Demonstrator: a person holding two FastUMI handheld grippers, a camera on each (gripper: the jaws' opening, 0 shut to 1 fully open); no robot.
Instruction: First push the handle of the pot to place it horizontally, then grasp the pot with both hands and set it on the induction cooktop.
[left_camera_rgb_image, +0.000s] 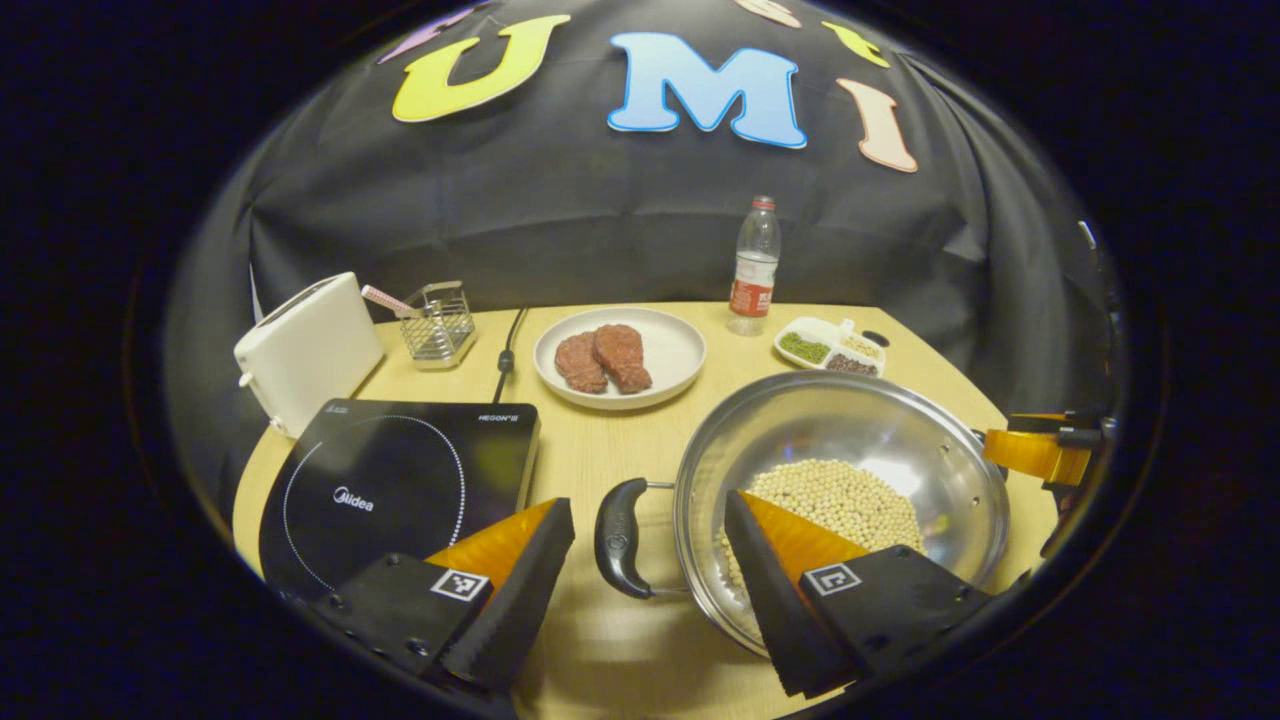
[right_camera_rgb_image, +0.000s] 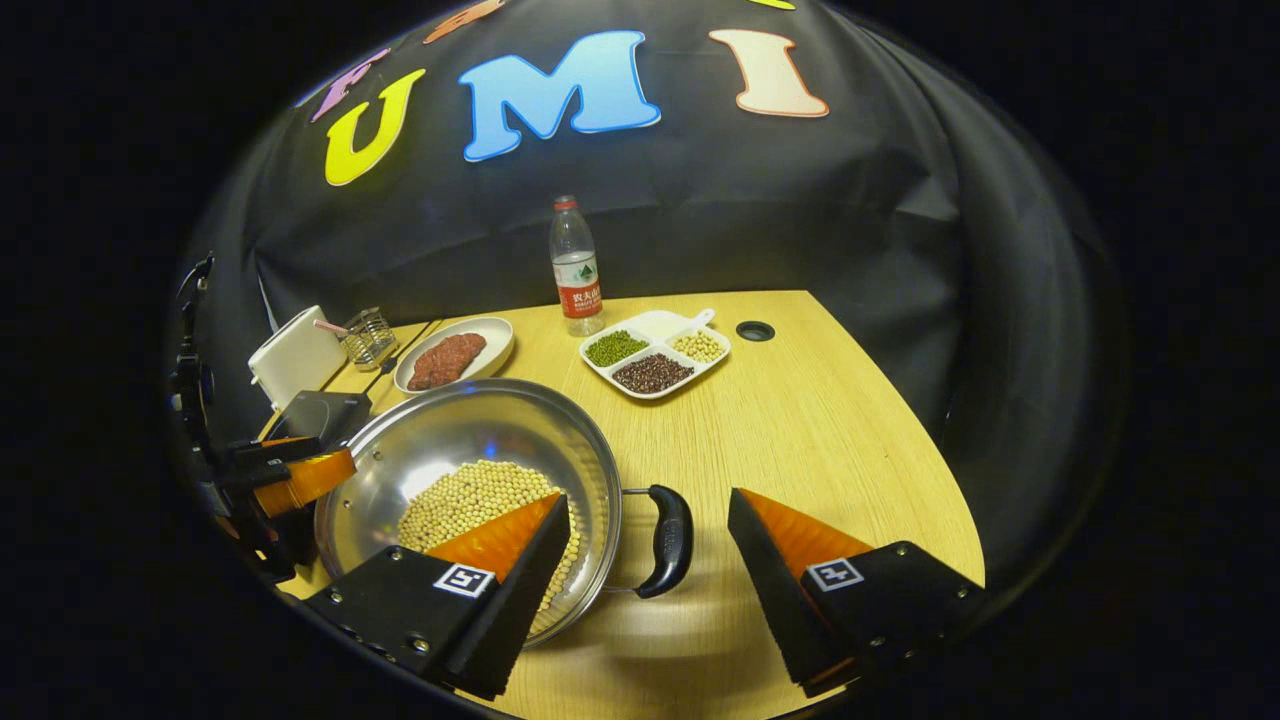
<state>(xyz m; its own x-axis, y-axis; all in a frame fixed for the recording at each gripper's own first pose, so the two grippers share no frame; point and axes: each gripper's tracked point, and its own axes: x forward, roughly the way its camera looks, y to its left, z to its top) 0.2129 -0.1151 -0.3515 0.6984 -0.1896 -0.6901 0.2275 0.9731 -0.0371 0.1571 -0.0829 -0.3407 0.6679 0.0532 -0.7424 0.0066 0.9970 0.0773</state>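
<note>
The pot (left_camera_rgb_image: 845, 490) sits on the desk (right_camera_rgb_image: 800, 420) at 3 o'clock of the induction cooktop (left_camera_rgb_image: 390, 490), both hand-held grippers (left_camera_rgb_image: 640, 570) (right_camera_rgb_image: 640, 560) spread around its 2 level handles, so grasping and lifting remain.

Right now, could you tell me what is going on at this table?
A person holds a gripper in each hand, lined up on a steel pot of beans that sits on the table beside the cooktop. The left gripper is open with the pot's left handle between its fingers; the right gripper is open around the right handle. Neither has closed yet, and the pot is not on the cooktop.
</note>
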